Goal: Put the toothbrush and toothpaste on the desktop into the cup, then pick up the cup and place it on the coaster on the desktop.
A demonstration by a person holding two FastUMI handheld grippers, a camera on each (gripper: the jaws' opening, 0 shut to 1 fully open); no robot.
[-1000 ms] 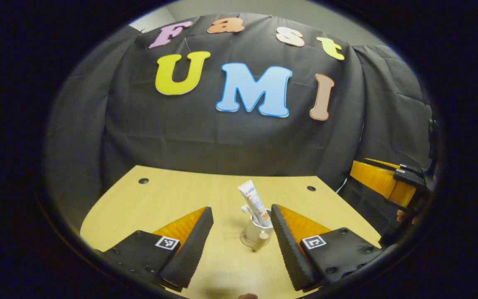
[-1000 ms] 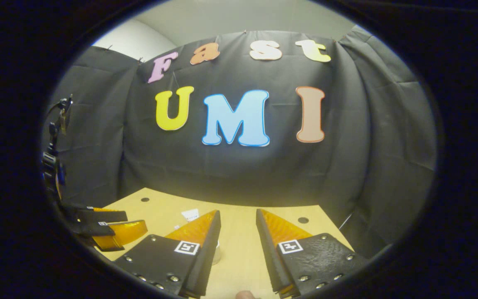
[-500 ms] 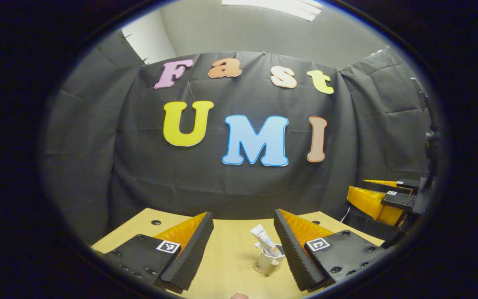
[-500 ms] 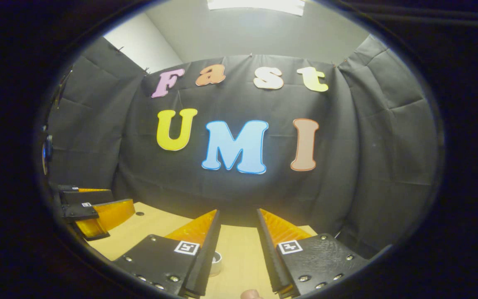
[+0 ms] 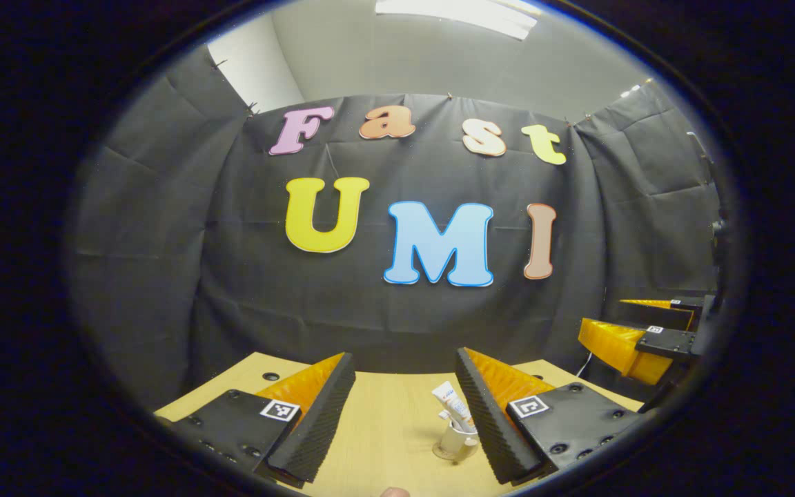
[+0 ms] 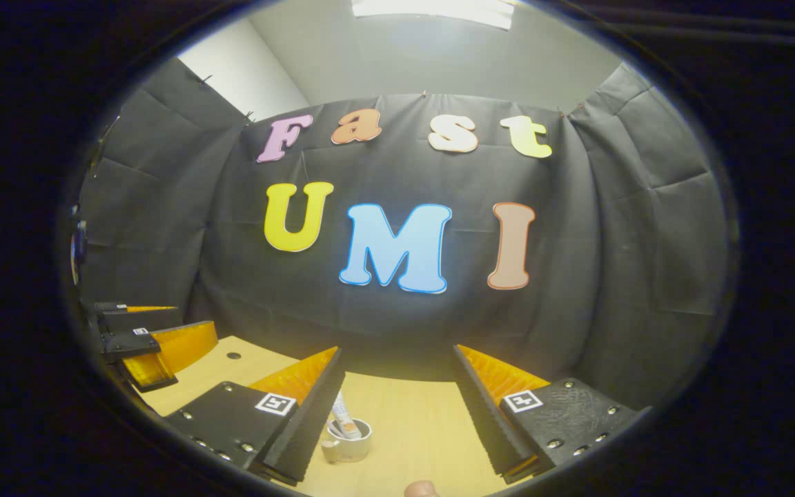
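In the left gripper view, the left gripper (image 5: 404, 414) stands wide open, holding nothing. At five o'clock the cup (image 5: 454, 442) stands on the desktop (image 5: 377, 421), just beside the gripper's right-hand finger, with the toothpaste (image 5: 454, 406) and toothbrush (image 5: 447, 418) upright inside. The tube's print is too small to read. At three o'clock hangs the right gripper (image 5: 646, 331).

In the right gripper view, the right gripper (image 6: 397, 407) gapes wide, empty. The cup (image 6: 349, 442) with toothpaste (image 6: 342, 417) sits at six o'clock beside its left-hand finger. The left gripper (image 6: 145, 338) sits at nine o'clock.
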